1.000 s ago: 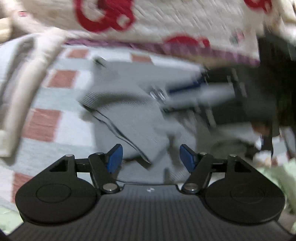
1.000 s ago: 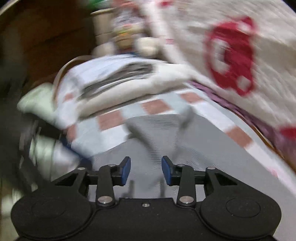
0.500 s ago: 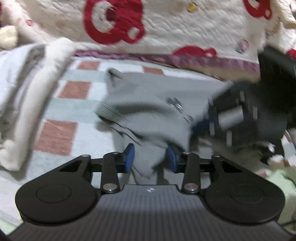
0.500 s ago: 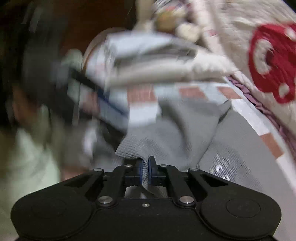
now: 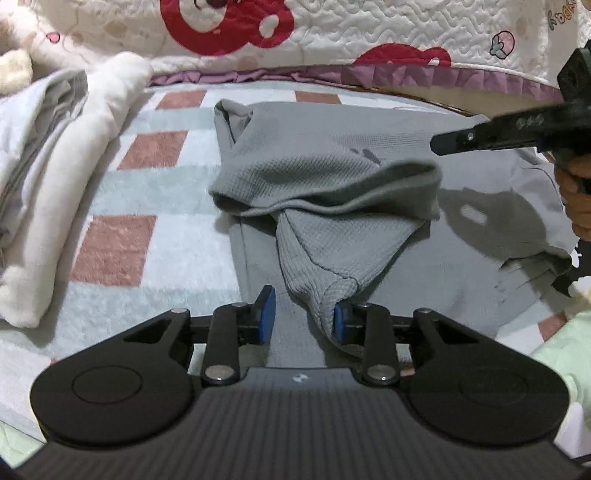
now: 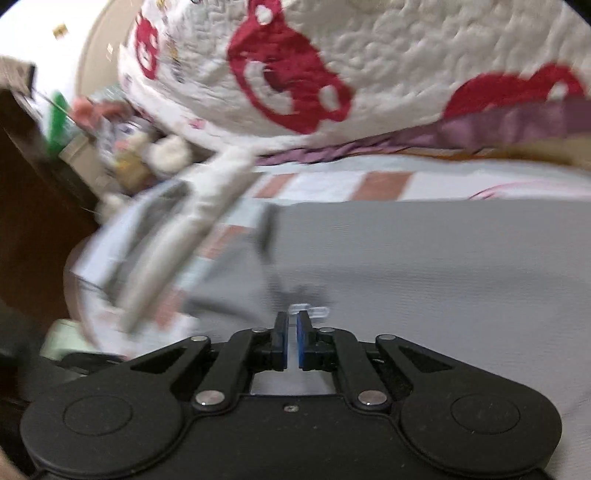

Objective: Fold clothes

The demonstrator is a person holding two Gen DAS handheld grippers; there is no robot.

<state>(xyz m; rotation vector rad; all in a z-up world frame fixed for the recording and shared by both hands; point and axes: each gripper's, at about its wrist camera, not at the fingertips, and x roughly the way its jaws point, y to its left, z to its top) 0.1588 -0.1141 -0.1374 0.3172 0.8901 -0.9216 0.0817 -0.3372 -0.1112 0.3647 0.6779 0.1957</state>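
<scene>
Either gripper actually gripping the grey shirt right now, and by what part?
Neither. The left gripper is open; a folded-over flap of the grey shirt drapes against its right finger, unclamped. The right gripper is shut with nothing between its fingers.

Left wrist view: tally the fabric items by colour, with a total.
Grey: 1, the grey garment
White: 1, the folded white pile
Checked pink and blue: 1, the blanket
White with red print: 1, the quilt
Total: 4
</scene>
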